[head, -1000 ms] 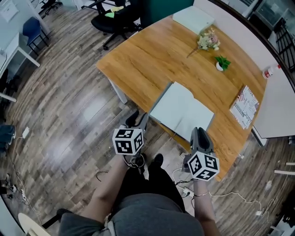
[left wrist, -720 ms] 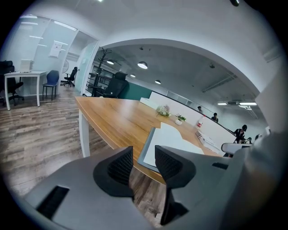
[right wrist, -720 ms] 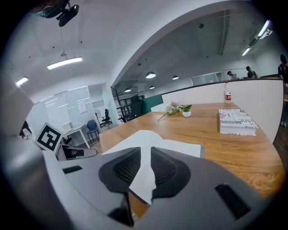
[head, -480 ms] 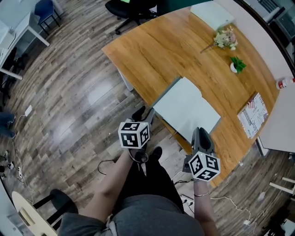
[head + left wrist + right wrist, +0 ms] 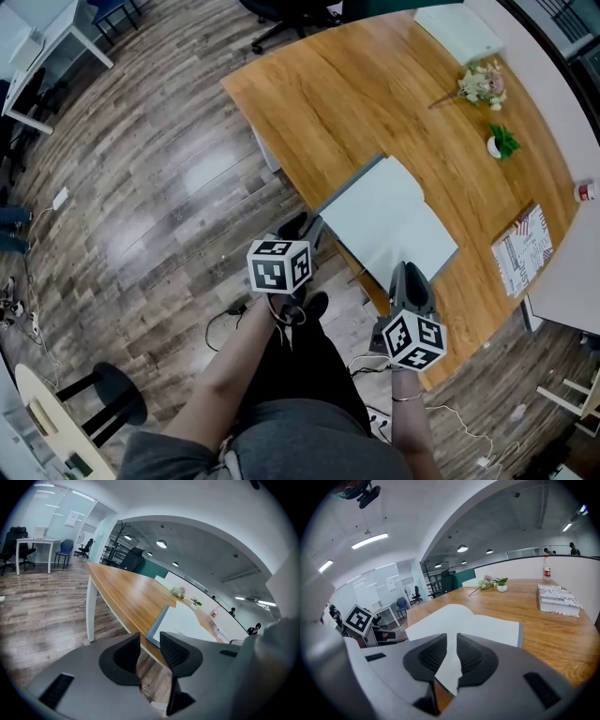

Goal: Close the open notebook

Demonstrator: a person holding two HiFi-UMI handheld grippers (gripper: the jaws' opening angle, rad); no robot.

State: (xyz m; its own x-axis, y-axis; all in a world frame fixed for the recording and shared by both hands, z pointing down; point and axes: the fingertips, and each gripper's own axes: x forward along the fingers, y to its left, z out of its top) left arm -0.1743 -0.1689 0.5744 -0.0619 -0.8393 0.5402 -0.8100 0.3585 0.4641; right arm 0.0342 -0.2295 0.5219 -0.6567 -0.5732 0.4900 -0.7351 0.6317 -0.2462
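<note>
The open notebook (image 5: pixel 389 220) lies flat with blank pale pages at the near edge of the wooden table (image 5: pixel 375 103). My left gripper (image 5: pixel 307 231) hangs off the table's corner, just short of the notebook's left page (image 5: pixel 187 620). Its jaws (image 5: pixel 150 641) have just been closing a little but still stand apart with nothing between them. My right gripper (image 5: pixel 410 272) hovers before the table's front edge, below the notebook's right page (image 5: pixel 464 620). Its jaws (image 5: pixel 451 639) show a narrow gap and hold nothing.
Farther back on the table are a white pad (image 5: pixel 459 28), a flower sprig (image 5: pixel 483 84), a small potted plant (image 5: pixel 503 142) and a printed book (image 5: pixel 522 248). A bottle (image 5: pixel 588 191) stands on the partition. A stool (image 5: pixel 103 389) and cables are on the floor.
Both grippers have sunk slightly in front of the table. The left gripper's marker cube has rolled. The notebook has not moved on the table.
</note>
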